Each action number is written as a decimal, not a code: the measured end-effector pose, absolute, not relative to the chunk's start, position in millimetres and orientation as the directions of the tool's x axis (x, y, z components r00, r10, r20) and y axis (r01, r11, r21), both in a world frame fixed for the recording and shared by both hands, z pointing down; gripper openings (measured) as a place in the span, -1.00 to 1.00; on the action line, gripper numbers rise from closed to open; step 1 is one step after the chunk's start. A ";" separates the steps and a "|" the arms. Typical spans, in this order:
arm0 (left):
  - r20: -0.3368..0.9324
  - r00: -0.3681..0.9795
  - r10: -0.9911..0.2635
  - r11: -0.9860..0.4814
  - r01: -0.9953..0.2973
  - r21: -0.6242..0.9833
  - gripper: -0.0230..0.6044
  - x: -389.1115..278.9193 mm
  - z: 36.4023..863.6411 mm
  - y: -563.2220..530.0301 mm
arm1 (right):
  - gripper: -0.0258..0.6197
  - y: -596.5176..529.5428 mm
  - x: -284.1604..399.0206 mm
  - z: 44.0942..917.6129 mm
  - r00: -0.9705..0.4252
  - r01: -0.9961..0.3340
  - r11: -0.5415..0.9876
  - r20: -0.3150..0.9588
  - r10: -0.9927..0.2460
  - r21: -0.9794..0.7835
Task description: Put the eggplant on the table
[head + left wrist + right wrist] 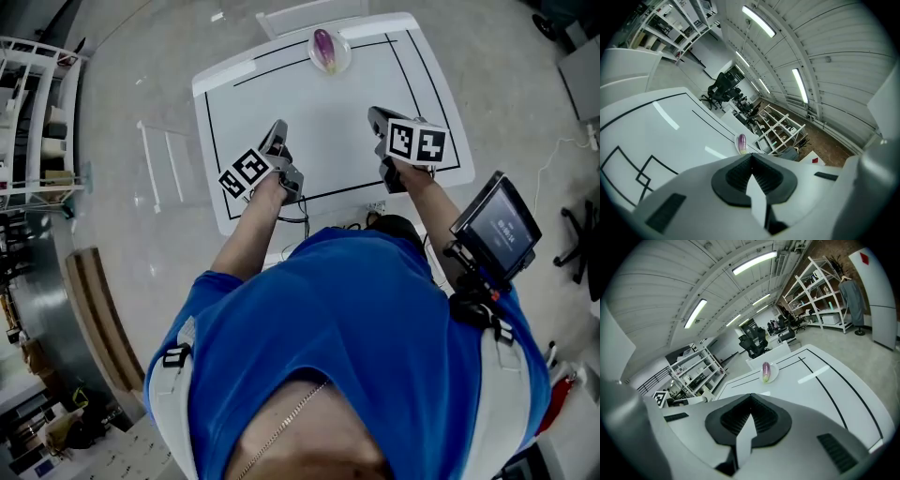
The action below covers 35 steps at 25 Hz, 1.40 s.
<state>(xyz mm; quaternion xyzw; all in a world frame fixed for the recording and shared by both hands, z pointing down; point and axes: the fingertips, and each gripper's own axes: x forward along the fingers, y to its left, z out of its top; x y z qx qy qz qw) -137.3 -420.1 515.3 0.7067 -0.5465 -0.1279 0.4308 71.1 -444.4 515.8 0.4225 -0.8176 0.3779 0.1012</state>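
Note:
A purple eggplant lies on a small clear plate at the far edge of the white table. It also shows in the left gripper view as the eggplant and in the right gripper view as the eggplant on its plate. My left gripper hovers over the table's near left part, shut and empty. My right gripper hovers over the near right part, also shut and empty. Both are well short of the eggplant.
Black lines mark a rectangle on the tabletop. A white chair stands behind the far edge. A screen device hangs at my right side. Metal shelving stands to the left. Cables hang at the near edge.

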 end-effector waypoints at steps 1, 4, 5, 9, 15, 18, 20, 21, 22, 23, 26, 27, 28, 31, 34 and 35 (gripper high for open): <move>0.287 0.371 -0.883 -0.034 -0.661 0.750 -0.90 -137.9 515.5 -419.5 | -0.92 -443.7 69.8 516.4 -0.625 -0.766 0.361 0.485 -0.611 -0.533; 0.280 0.377 -0.883 -0.043 -0.658 0.751 -0.90 -138.1 515.2 -417.0 | -0.92 -441.1 67.0 516.6 -0.630 -0.762 0.367 0.483 -0.607 -0.533; 0.279 0.380 -0.882 -0.046 -0.658 0.752 -0.90 -138.0 514.7 -416.5 | -0.92 -440.5 66.3 515.8 -0.631 -0.762 0.368 0.482 -0.608 -0.533; 0.266 0.405 -0.875 -0.071 -0.650 0.757 -0.90 -137.2 510.1 -414.3 | -0.92 -436.3 61.9 512.0 -0.631 -0.763 0.376 0.480 -0.609 -0.525; 0.229 0.461 -0.857 -0.140 -0.638 0.757 -0.90 -130.2 502.3 -411.9 | -0.92 -430.6 59.1 512.0 -0.628 -0.768 0.382 0.484 -0.610 -0.515; 0.228 0.481 -0.847 -0.160 -0.639 0.753 -0.90 -128.9 501.0 -392.8 | -0.92 -410.9 56.4 507.5 -0.622 -0.773 0.386 0.482 -0.617 -0.504; 0.228 0.489 -0.842 -0.167 -0.639 0.751 -0.90 -127.6 500.2 -380.9 | -0.92 -399.3 56.0 503.5 -0.620 -0.775 0.390 0.480 -0.621 -0.497; 0.228 0.492 -0.840 -0.170 -0.639 0.750 -0.90 -126.3 500.1 -377.3 | -0.92 -395.9 56.5 502.0 -0.619 -0.777 0.393 0.480 -0.622 -0.492; 0.228 0.496 -0.838 -0.174 -0.639 0.749 -0.90 -124.7 500.0 -375.1 | -0.92 -393.8 57.4 500.7 -0.618 -0.778 0.395 0.479 -0.623 -0.489; 0.228 0.499 -0.836 -0.178 -0.639 0.748 -0.90 -123.1 499.9 -373.7 | -0.92 -392.5 58.1 499.6 -0.617 -0.779 0.397 0.479 -0.624 -0.486; 0.222 0.515 -0.828 -0.195 -0.635 0.747 -0.90 -118.0 498.6 -362.9 | -0.92 -382.0 59.6 496.6 -0.617 -0.780 0.405 0.476 -0.627 -0.477; 0.220 0.521 -0.825 -0.202 -0.636 0.745 -0.90 -116.5 498.3 -360.1 | -0.92 -379.2 60.0 496.1 -0.617 -0.780 0.407 0.475 -0.628 -0.474; 0.219 0.524 -0.823 -0.208 -0.637 0.743 -0.90 -115.2 498.2 -360.1 | -0.92 -379.2 60.3 495.9 -0.617 -0.781 0.410 0.475 -0.628 -0.472; 0.218 0.530 -0.820 -0.217 -0.639 0.738 -0.90 -113.1 497.2 -358.7 | -0.92 -377.8 61.0 495.4 -0.616 -0.782 0.415 0.477 -0.627 -0.465; 0.215 0.538 -0.815 -0.223 -0.634 0.740 -0.90 -112.2 496.2 -342.3 | -0.92 -361.3 60.5 495.3 -0.616 -0.783 0.415 0.479 -0.626 -0.464; 0.216 0.541 -0.813 -0.225 -0.634 0.740 -0.90 -111.7 496.9 -338.8 | -0.92 -357.9 60.2 495.6 -0.616 -0.783 0.417 0.480 -0.624 -0.462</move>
